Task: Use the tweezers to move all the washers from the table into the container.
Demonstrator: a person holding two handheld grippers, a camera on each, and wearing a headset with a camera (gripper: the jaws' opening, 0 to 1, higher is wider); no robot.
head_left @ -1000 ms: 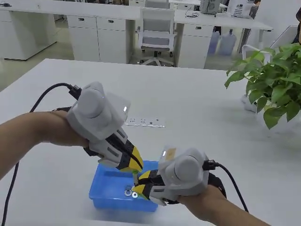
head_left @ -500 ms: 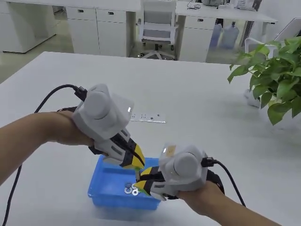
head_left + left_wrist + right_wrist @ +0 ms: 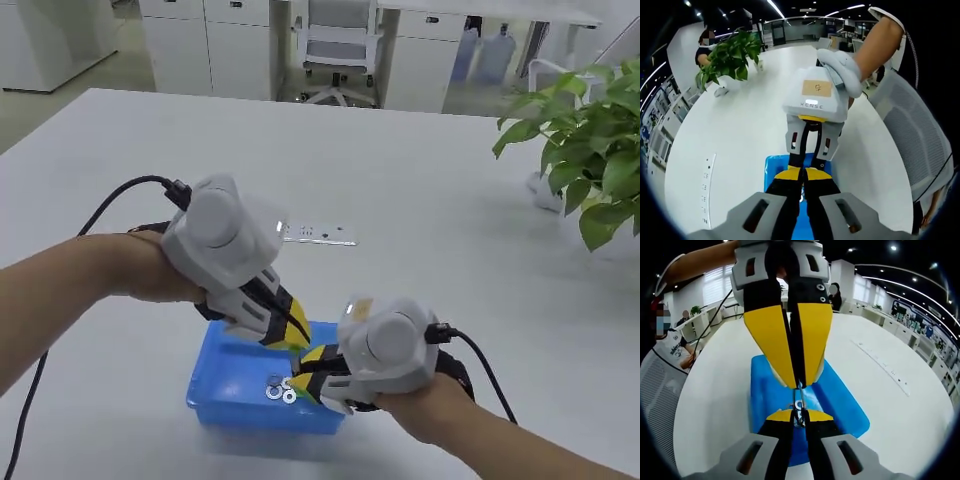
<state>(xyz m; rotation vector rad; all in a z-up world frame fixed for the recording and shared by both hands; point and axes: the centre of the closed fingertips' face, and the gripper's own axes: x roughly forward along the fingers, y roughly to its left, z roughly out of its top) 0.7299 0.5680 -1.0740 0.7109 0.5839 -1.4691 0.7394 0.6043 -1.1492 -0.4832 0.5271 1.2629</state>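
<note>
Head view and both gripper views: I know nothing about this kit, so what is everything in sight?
table: one, white, under everything
container: one, blue, on the table under the grippers
washers: about three, silver, inside the container
thin metal tool: one, probably the tweezers, between the grippers' tips; I cannot tell which holds it
socket strip: one, white, beyond the container
plant: one, green, table's right edge
office chair: one, white-grey, beyond the table
cables: two, black, one from each gripper
left gripper: grey, yellow-black jaws close together, over the container
right gripper: same, tips in the container
left hand, right hand: each holding a gripper
</note>
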